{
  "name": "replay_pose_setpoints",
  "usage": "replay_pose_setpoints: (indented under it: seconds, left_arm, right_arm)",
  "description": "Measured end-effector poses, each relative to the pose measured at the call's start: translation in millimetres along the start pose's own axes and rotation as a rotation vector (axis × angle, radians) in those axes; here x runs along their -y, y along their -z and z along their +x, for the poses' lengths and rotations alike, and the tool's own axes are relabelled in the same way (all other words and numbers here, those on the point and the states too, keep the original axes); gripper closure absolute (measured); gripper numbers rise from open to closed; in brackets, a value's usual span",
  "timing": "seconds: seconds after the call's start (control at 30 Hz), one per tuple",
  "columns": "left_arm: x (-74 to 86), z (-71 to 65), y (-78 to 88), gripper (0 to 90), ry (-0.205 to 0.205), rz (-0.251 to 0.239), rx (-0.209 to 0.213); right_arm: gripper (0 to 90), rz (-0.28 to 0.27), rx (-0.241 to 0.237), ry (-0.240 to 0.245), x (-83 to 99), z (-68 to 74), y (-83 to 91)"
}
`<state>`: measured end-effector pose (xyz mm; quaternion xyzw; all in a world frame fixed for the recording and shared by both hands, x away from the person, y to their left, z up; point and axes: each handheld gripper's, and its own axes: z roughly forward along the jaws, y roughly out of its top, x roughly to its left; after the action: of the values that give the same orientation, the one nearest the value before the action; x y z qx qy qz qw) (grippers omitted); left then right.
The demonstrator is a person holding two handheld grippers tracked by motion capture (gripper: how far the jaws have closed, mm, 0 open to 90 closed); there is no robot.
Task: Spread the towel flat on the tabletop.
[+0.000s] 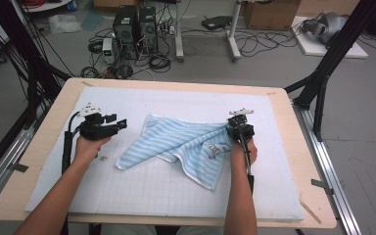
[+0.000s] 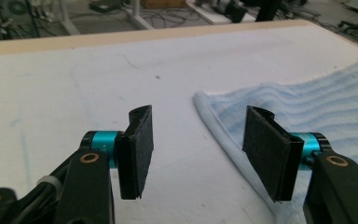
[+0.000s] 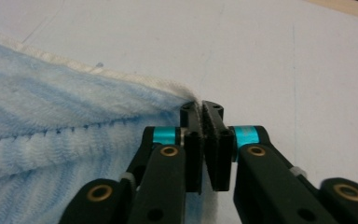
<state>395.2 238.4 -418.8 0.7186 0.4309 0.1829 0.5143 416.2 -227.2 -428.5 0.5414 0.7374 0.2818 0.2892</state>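
Two hand-held grippers work over one pale blue striped terry towel [image 1: 176, 144], which lies crumpled in the middle of the white gridded foam mat [image 1: 142, 196] that covers most of the light wooden table [image 1: 303, 147]. The towel is folded over itself into a rough wedge: one point reaches toward the left gripper, a broad flap hangs toward the person's side, and its white hemmed edge [image 3: 121, 77] runs up to the right gripper.

The right gripper [image 3: 205, 112] has its black padded jaws nearly together at the towel's right corner, with a narrow slit between the pads (whether they pinch the cloth or have let it go, I cannot tell). In the high view this right gripper [image 1: 239, 128] sits at the towel's right end, well inside the mat's right edge.

The left gripper [image 2: 198, 140] is released, its jaws spread with only bare mat between them. The towel's near corner [image 2: 205, 100] lies just beside the right-hand pad [image 2: 268, 156], apart from it. Bare mat spreads wide to the left, ahead and toward the table's near edge.
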Motion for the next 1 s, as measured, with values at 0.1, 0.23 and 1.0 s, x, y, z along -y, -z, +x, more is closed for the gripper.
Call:
replay_pose_setpoints:
  seconds: [0.1, 0.23, 1.0]
  left_arm:
    - [2.2, -10.2, -8.0, 43.2, -0.024, 0.031, 0.048]
    - [6.9, -23.3, -19.8, 42.6, -0.059, 0.089, 0.103]
    - [11.6, -43.2, -56.3, 84.7, -0.192, 0.184, 0.032]
  right_arm:
    - [65.0, -0.044, -0.03, -0.02, 0.9, -0.5, 7.0]
    - [56.4, -0.124, -0.128, -0.013, 5.1, 3.3, 23.8]
    - [50.6, -0.145, -0.57, 0.221, 35.2, 74.6, 53.8]
